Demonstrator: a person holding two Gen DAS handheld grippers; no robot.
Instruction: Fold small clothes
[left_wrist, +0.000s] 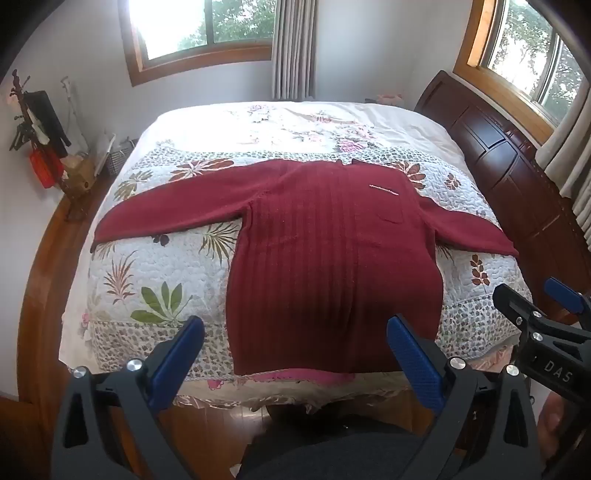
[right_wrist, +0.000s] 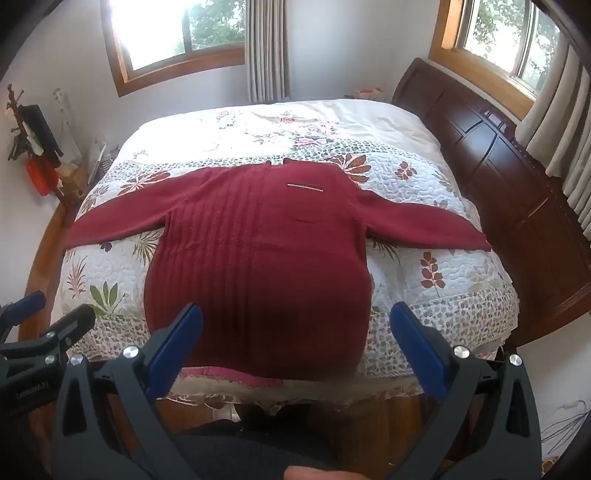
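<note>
Sweater (left_wrist: 325, 258) hem hidden over bed (left_wrist: 122, 295) edge.

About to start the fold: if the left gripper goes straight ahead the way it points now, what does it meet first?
Most likely the red sweater: the open left gripper points at its lower body near the hem, on the quilt. Nothing shows in between, though depth is hard to judge.

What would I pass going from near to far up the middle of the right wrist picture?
Open right gripper → dark red ribbed knitted sweater → leaf-patterned quilted bedspread → white floral sheet → grey pleated curtain.
</note>
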